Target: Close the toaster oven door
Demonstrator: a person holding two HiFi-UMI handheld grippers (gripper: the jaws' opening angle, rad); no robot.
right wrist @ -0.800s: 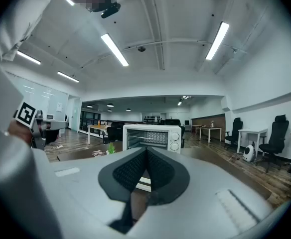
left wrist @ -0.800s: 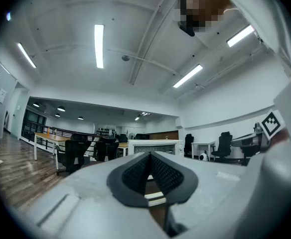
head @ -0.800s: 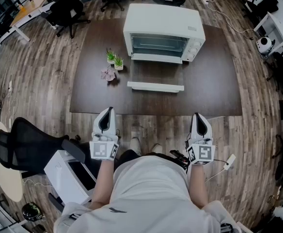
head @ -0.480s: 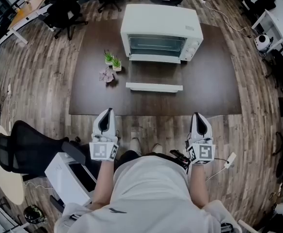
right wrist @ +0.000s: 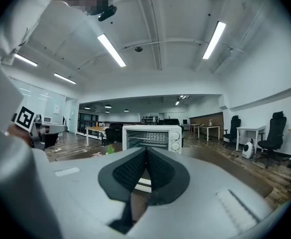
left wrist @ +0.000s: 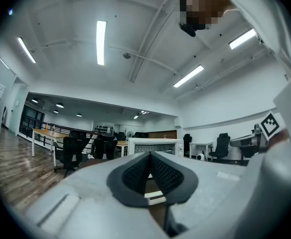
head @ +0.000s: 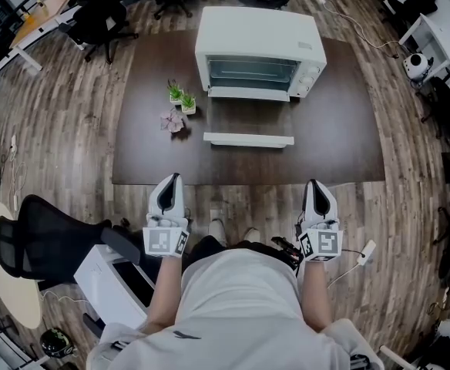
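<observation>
"On the dark table [head: 340, 141], head view: white toaster oven [head: 260, 51] at the far side, its door [head: 248, 120] swung down flat, white handle [head: 248, 139] nearest the person," the first observer logs. "Small potted plants [head: 182, 95] just left of the oven."

"And the grippers?" asks the second.

"Left gripper [head: 169, 180] and right gripper [head: 315, 185] are both held short of the near table edge, over the wood floor [head: 71, 129], well apart from the door. From overhead the jaws are hard to read."

"The gripper views settle that," the second replies. "Each shows its black pads meeting at the tips with nothing between them. Both closed, both empty. The right gripper view also looks at the oven front-on: rack bars inside the open cavity, knobs [right wrist: 174, 136] down its right side. Overhead, the cavity shows only at a slant."

"Conversely, only the head view shows the black office chair [head: 44, 233] at the person's left."
</observation>
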